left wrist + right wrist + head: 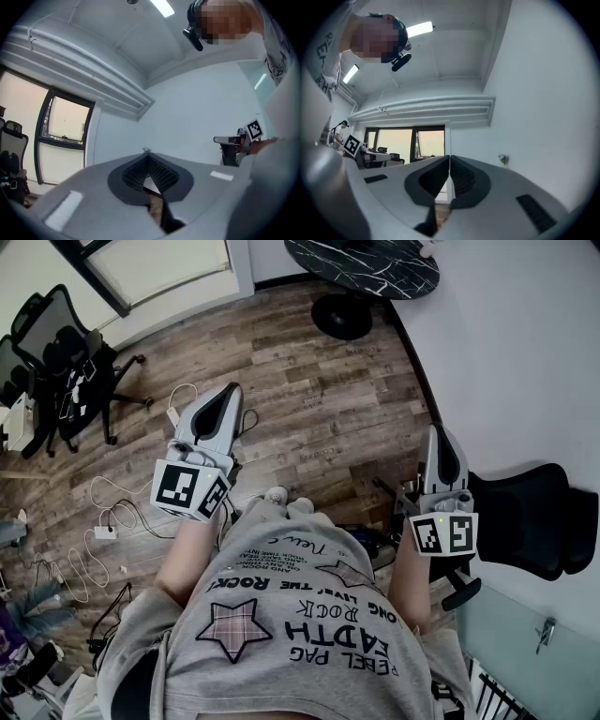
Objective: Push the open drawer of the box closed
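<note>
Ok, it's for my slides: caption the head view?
A person holds left gripper and right gripper, both shut, over wood floor.

I have bare wooden floor (319,399) open ahead. Cables (103,521) and office chairs (66,362) crowd the side of my left gripper (228,395); a black chair (530,521) stands just beside my right gripper (439,435), a round table (361,263) farther ahead.

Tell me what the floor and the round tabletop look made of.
The floor looks like wood planks or wood-look laminate with a matte finish: grain and plank seams show. The round tabletop looks like black marble or an imitation, smooth: white veins cross it.
</note>
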`<state>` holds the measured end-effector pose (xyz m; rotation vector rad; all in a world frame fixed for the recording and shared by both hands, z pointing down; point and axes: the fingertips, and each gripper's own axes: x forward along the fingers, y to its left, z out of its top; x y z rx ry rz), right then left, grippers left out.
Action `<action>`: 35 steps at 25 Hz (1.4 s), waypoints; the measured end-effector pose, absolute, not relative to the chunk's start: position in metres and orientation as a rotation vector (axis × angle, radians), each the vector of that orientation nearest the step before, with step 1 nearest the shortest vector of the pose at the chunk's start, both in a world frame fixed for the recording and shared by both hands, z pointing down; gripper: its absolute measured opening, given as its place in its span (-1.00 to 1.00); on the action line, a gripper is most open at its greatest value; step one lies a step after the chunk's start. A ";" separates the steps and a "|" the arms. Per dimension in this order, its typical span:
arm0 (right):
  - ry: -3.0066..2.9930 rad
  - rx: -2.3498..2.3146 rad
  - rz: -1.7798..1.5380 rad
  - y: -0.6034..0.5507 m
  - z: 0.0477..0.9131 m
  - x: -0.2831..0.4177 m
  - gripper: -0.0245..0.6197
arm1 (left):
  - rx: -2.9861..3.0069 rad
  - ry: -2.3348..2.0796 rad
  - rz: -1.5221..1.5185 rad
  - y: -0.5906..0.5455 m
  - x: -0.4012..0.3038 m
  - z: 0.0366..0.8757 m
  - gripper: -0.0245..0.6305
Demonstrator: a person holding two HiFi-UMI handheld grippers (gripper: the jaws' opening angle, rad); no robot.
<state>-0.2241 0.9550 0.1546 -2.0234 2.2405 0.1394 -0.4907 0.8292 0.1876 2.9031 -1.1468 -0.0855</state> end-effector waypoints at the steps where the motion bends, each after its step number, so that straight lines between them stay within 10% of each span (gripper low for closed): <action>1: 2.239 -2.023 0.138 0.956 0.155 -0.223 -0.89 | 2.906 -1.143 -0.087 0.830 -0.489 0.187 -0.90; 35: 2.205 -2.022 0.037 0.852 0.185 -0.142 -0.89 | 2.963 -1.110 -0.033 0.715 -0.396 0.205 -0.90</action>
